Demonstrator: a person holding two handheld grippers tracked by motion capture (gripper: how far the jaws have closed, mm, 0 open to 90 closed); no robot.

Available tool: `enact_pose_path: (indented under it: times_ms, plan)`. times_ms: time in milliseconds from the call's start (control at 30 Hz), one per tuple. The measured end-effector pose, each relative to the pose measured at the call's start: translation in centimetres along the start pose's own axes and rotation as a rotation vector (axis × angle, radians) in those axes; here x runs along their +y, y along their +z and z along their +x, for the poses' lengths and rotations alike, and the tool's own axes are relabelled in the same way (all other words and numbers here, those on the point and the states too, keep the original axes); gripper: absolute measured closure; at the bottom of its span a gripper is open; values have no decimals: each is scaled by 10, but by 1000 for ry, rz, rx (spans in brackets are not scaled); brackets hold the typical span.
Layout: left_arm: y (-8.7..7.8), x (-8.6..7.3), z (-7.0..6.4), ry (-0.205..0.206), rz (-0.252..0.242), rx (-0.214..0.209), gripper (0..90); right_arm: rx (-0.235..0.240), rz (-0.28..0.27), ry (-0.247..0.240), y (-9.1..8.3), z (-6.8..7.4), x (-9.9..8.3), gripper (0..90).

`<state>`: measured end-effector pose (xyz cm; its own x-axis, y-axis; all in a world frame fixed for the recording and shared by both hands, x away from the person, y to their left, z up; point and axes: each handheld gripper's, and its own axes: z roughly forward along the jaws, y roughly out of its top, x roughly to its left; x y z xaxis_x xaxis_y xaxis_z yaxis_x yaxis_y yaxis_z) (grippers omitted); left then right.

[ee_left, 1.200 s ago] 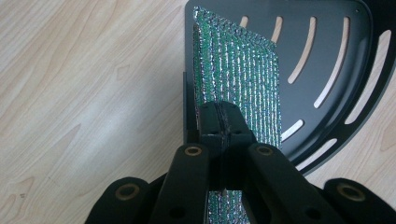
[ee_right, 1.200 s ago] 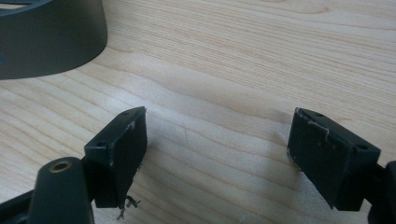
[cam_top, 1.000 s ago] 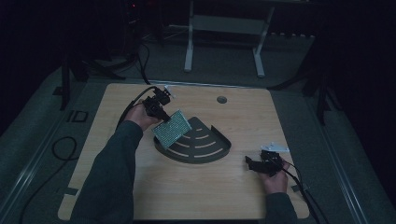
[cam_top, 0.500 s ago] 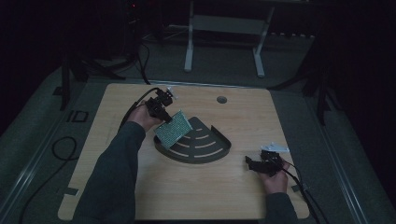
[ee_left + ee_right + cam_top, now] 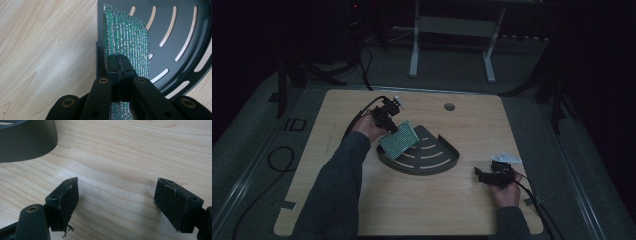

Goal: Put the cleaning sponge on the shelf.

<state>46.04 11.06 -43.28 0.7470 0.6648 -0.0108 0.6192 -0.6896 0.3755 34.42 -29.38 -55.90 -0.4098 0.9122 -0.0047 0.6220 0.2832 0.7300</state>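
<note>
A green perforated circuit board (image 5: 398,140) hangs tilted over the ten-o'clock corner of a dark fan-shaped slotted tray (image 5: 432,161), its lower edge at or just above the tray's rim; contact cannot be told. The left gripper (image 5: 387,120) has its jaws pressed tight on the board's upper edge, seen edge-on in the left gripper view (image 5: 125,47). The step in hand looks like setting the board into the tray; the next move likely calls for lowering it flat onto the slotted floor before letting go. At five o'clock from the tray, the right gripper (image 5: 486,175) rests spread wide over bare wooden table (image 5: 130,152), holding nothing.
</note>
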Motion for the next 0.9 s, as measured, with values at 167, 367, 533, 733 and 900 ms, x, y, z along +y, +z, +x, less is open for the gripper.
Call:
enact_pose_path:
  times_ms: [167, 367, 533, 733, 900]
  plan:
    - [2, 1, -1, 8, 9, 5, 900, 0, 0, 0, 0, 0, 0, 194]
    - [5, 1, -3, 13, 13, 6, 900, 0, 0, 0, 0, 0, 0, 193]
    - [7, 2, -4, 15, 20, 8, 900, 0, 0, 0, 0, 0, 0, 194]
    - [10, 1, -6, 21, 30, 12, 900, 1, 0, -1, 0, 0, 0, 194]
    - [11, 1, -7, 33, 41, 20, 900, 1, 0, -1, 0, 0, 0, 193]
